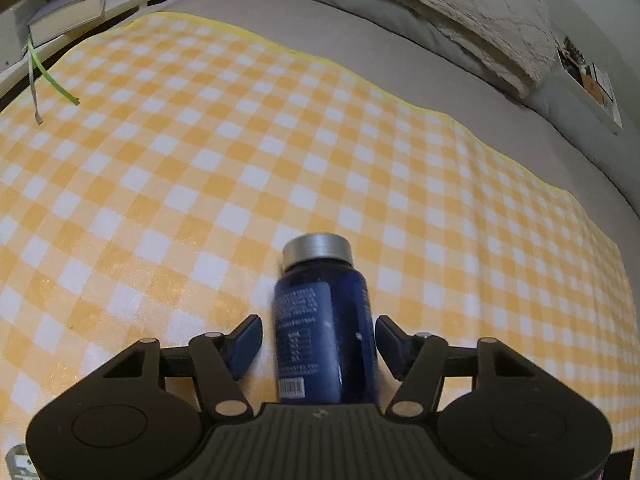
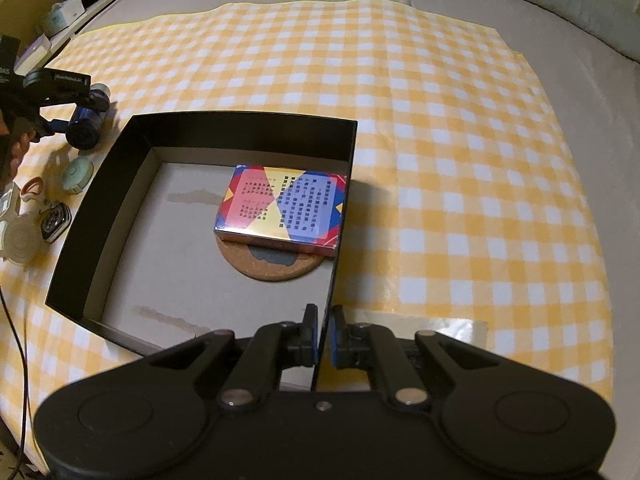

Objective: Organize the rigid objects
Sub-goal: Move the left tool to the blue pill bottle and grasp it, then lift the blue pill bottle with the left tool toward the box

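In the left wrist view a dark blue bottle (image 1: 326, 324) with a silver cap sits between the fingers of my left gripper (image 1: 318, 340). The jaws stand apart, with a gap showing on the left side of the bottle. The right wrist view shows the same bottle (image 2: 86, 128) lifted above the cloth in the left gripper (image 2: 60, 120). My right gripper (image 2: 325, 332) is shut on the right wall of a black box (image 2: 342, 216). The box holds a colourful card box (image 2: 280, 208) lying on a cork coaster (image 2: 276, 268).
A yellow checked cloth (image 2: 460, 160) covers the bed. Left of the box lie a mint round case (image 2: 76, 176), a watch (image 2: 54, 220), a small red-and-white ring (image 2: 32, 188) and a white round lid (image 2: 18, 244). Books (image 1: 68, 12) sit on a shelf; a pillow (image 1: 460, 4) lies behind.
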A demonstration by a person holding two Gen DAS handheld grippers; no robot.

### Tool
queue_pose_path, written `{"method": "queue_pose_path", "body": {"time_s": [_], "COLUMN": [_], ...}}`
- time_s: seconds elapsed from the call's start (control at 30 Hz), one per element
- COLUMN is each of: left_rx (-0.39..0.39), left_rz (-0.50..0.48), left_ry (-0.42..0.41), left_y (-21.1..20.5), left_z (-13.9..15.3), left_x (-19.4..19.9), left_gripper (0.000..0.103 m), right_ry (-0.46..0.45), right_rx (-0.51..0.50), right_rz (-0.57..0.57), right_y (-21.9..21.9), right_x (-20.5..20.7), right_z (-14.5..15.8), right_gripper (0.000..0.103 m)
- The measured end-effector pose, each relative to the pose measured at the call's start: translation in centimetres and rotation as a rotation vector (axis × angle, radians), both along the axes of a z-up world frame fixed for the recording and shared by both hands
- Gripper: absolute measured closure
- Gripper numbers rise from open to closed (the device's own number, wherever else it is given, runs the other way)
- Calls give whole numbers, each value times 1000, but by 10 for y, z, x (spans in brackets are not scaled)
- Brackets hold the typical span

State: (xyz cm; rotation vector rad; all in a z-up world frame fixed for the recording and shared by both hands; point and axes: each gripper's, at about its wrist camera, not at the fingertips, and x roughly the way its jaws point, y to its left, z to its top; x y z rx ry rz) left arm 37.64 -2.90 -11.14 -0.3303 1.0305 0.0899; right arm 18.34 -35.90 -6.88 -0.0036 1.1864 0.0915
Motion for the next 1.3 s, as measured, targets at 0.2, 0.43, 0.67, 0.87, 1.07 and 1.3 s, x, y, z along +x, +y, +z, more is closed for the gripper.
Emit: {"method": "queue_pose_path", "body": {"time_s": [0.2, 0.43, 0.67, 0.87, 1.07, 1.3], "left_rx": [-23, -43, -114, -212, -283, -316], "left_rz": [21, -17, -95, -185, -320, -455], "left_ry": [-23, 10, -17, -60, -60, -41], "left_y": [4, -2, -21, -46, -74, -116], "left_z": [1, 3, 24, 52, 71, 75], "left_x": [1, -2, -26, -51, -80, -105], "left_gripper": [50, 50, 51, 51, 51, 51], "right_ry": [2, 3, 1, 1, 1, 0], "right_rx": [0, 0, -13, -12, -17, -21], "right_rz": [-1, -3, 2, 2, 7, 10], "right_y": [0, 0, 2, 3, 3, 3], "right_x": [0, 1, 1, 0, 0, 0], "right_z": [0, 0, -2, -2, -2, 0], "right_gripper": [97, 97, 97, 97, 97, 97]}}
